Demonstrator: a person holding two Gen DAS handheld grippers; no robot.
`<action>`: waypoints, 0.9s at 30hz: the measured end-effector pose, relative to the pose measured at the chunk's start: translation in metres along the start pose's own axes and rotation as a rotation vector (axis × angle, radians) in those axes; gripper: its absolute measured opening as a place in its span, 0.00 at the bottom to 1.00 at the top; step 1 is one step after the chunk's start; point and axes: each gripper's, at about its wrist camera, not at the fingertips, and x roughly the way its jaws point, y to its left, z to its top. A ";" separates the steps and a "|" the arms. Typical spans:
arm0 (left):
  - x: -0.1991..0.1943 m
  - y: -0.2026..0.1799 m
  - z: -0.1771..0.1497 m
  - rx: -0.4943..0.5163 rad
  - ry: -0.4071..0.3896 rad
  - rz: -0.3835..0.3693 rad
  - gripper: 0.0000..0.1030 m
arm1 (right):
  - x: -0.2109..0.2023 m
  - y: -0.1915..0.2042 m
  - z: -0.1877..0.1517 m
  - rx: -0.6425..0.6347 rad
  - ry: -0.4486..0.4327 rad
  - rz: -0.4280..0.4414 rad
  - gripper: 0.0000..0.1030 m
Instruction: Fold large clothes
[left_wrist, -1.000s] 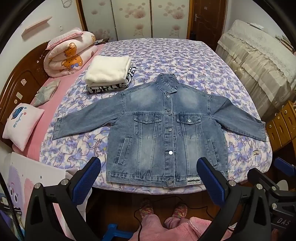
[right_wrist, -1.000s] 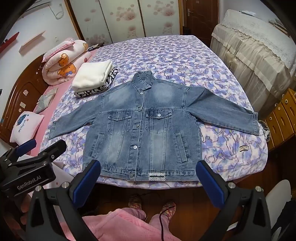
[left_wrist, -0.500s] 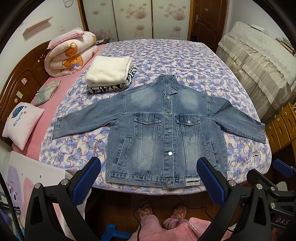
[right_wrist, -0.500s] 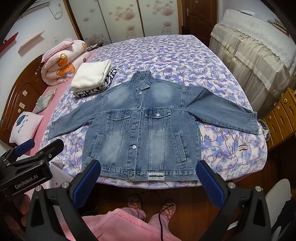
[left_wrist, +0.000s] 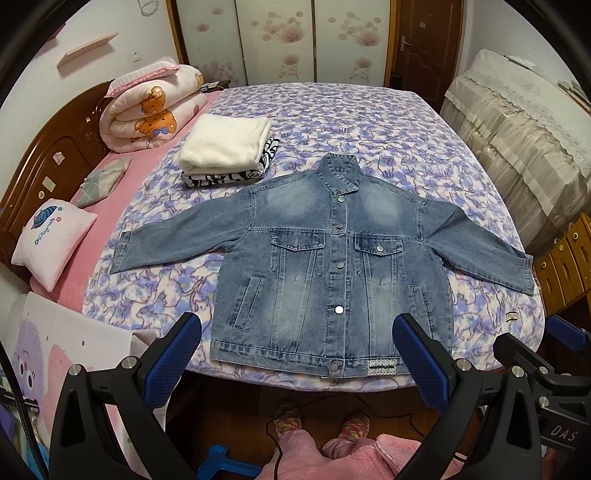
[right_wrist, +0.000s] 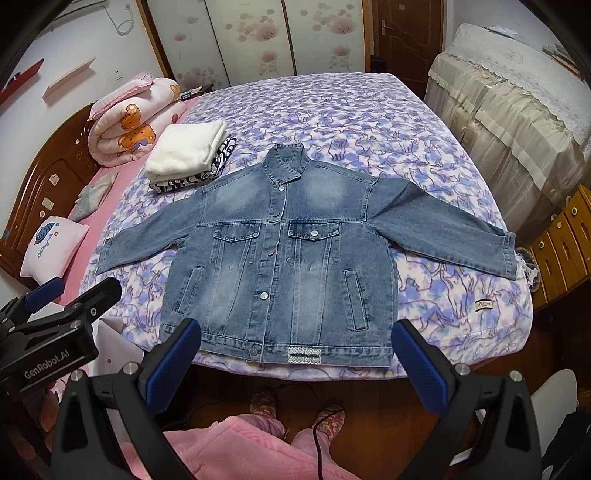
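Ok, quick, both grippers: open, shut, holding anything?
Left gripper: open, holding nothing, short of the denim jacket.
Right gripper: open, holding nothing.

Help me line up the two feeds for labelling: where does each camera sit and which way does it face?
Left wrist: on the left gripper, at the bed's foot, facing the denim jacket; its own open fingers, slippered feet and the right gripper's body at the right edge show.
Right wrist: on the right gripper, slightly further right, same heading; its open fingers, feet and the left gripper at the left edge show.
Shared: jacket, folded white stack, rolled quilt.
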 end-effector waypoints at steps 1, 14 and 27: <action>-0.001 -0.001 -0.001 -0.003 0.001 0.005 1.00 | -0.001 -0.003 0.001 -0.003 0.000 0.000 1.00; -0.013 -0.018 -0.006 -0.038 -0.003 0.062 1.00 | -0.008 -0.028 0.000 -0.073 -0.025 0.033 1.00; -0.015 0.016 -0.007 -0.194 0.038 0.041 1.00 | 0.001 -0.033 0.023 -0.093 -0.089 0.110 1.00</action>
